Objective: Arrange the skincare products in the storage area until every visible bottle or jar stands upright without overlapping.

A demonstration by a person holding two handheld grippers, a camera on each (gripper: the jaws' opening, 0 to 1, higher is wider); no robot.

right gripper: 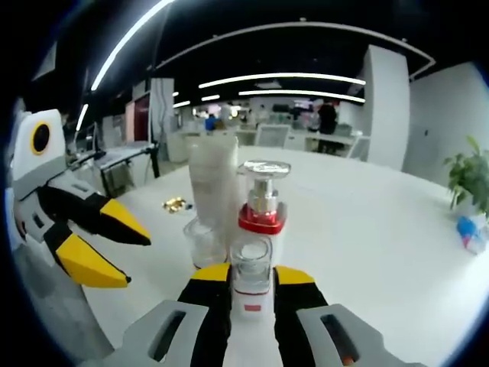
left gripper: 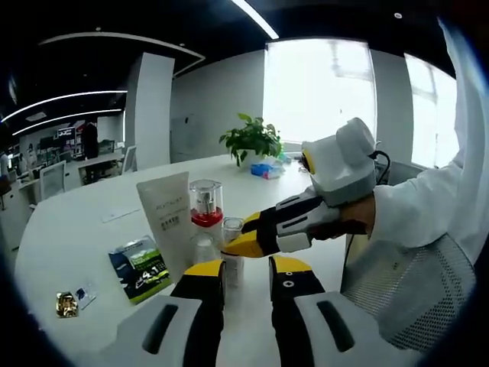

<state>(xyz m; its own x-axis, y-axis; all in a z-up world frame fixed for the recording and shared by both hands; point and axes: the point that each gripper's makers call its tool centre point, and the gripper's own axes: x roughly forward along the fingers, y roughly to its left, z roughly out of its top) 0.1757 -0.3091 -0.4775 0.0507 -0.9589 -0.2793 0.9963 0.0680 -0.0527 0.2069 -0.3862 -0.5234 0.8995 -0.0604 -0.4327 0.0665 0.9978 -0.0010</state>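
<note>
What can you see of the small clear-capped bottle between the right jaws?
The small bottle stands upright on the white table, between the right gripper jaws, which close on its sides. It has a clear, glassy cap and a white body with a small red label low down. Just behind it stands the red-collared pump bottle. In the left gripper view it sits at the right gripper's yellow tips.

My grippers' tips yellow, jaws black; tube white with grey print; pump bottle red-collared, clear cap; table white.
</note>
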